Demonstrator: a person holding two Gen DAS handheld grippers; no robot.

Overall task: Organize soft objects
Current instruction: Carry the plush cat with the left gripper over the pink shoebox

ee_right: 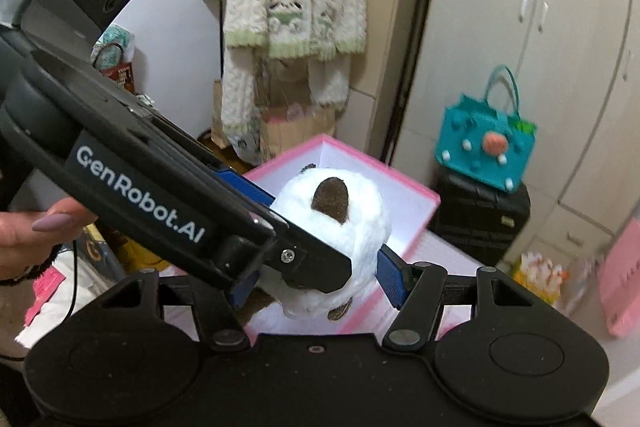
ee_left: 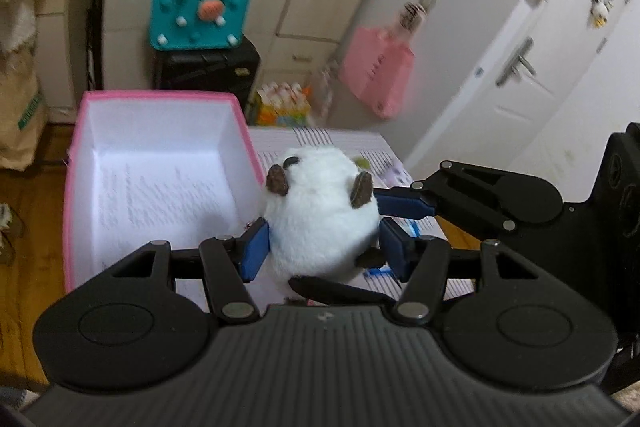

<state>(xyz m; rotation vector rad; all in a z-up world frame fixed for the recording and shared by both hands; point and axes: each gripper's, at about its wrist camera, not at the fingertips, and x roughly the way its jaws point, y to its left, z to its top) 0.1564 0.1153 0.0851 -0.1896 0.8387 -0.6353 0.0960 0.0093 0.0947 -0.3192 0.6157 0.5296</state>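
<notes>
**Fluffy toy held by two grippers beside the pink box**

Toy first: a round white fluffy plush animal with brown ears (ee_left: 320,211) is up off the table, just to the right of an open pink cardboard box with white inside walls (ee_left: 160,163). In the right wrist view the box lies behind the toy, farther away.

The left gripper (ee_left: 326,247) has its two blue pads (ee_left: 254,247) pressed on both sides of the toy's body, with the jaws part way closed and squeezing the soft fur. The right gripper (ee_right: 320,281) comes in from the right side. One blue pad (ee_right: 392,281) touches the toy's side. The other pad is mostly hidden behind the left gripper's black arm, so its jaws look closed on the toy as well.

Under the toy is a sheet of printed paper (ee_left: 352,143) on the table. Far back, a teal felt handbag with a pink patch (ee_left: 200,11) sits on a black case (ee_left: 208,67). A pink bag (ee_left: 378,71) hangs to the right.
</notes>
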